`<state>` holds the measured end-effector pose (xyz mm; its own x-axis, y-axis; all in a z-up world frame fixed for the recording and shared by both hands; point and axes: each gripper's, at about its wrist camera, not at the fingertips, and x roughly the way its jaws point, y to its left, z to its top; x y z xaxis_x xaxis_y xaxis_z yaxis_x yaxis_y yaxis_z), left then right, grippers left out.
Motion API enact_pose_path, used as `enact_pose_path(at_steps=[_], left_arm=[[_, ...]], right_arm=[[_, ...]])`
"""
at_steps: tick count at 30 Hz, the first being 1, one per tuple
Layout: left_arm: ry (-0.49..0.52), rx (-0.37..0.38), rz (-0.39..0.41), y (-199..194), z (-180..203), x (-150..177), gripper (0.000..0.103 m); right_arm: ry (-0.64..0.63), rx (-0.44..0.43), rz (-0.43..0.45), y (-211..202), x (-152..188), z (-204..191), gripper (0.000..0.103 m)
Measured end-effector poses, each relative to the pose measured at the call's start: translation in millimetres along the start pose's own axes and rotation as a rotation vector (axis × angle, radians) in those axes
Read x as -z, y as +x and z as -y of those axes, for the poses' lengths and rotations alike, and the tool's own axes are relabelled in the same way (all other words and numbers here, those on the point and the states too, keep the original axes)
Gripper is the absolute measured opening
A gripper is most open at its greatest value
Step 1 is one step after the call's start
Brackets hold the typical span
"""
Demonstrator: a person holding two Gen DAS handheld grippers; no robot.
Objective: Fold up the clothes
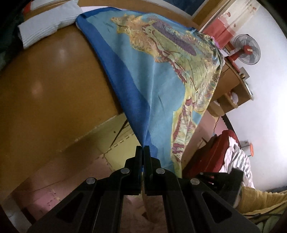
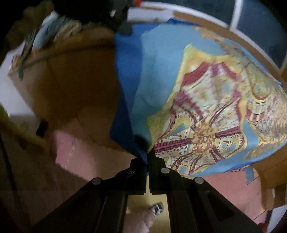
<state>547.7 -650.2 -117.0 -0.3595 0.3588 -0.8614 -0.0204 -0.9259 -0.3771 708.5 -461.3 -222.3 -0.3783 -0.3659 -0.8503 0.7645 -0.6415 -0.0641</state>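
Note:
A blue cloth with a dark blue border and a yellow, red and purple print lies across the brown table and hangs off its near edge. My left gripper is shut on the cloth's dark blue edge, pulled taut past the table edge. In the right wrist view the same cloth spreads up and to the right. My right gripper is shut on a bunched corner of its blue border. The other gripper shows as a dark blurred shape at the top.
A folded white cloth lies at the table's far left corner. Pink and yellow foam floor mats lie below. A red fan, a wooden shelf and a striped cloth on a red seat stand to the right. A person's foot is on the floor.

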Motion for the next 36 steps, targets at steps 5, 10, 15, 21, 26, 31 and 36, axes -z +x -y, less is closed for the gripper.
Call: enact_pose_path(at_steps=[5,10,15,21,26,31,36], left_arm=[[-0.009,0.034,-0.038,0.7,-7.3,-0.3,0.001],[-0.021,0.036,-0.027,-14.9,-14.5,2.9,0.007],[0.012,0.001,0.064,-34.0,4.1,-8.4,0.023],[0.079,0.026,0.126,-12.4,60.5,-48.6,0.023],[0.076,0.072,0.126,32.4,119.6,-90.1,0.023],[-0.042,0.154,0.107,80.7,195.5,-120.6,0.023],[0.021,0.051,0.130,103.2,277.5,-150.8,0.027]], right_arm=[[0.095,-0.016,-0.093,7.1,-0.7,21.1,0.001],[0.282,0.043,-0.079,-16.9,-9.3,69.6,0.009],[0.404,0.157,0.008,-59.0,-1.7,109.8,0.042],[0.613,0.250,0.127,-100.2,23.9,198.2,0.050],[0.757,0.265,0.200,-135.4,49.1,272.5,0.050],[0.784,0.269,0.239,-161.6,72.3,361.7,0.050],[0.724,0.247,0.237,-177.9,75.7,441.6,0.050]])
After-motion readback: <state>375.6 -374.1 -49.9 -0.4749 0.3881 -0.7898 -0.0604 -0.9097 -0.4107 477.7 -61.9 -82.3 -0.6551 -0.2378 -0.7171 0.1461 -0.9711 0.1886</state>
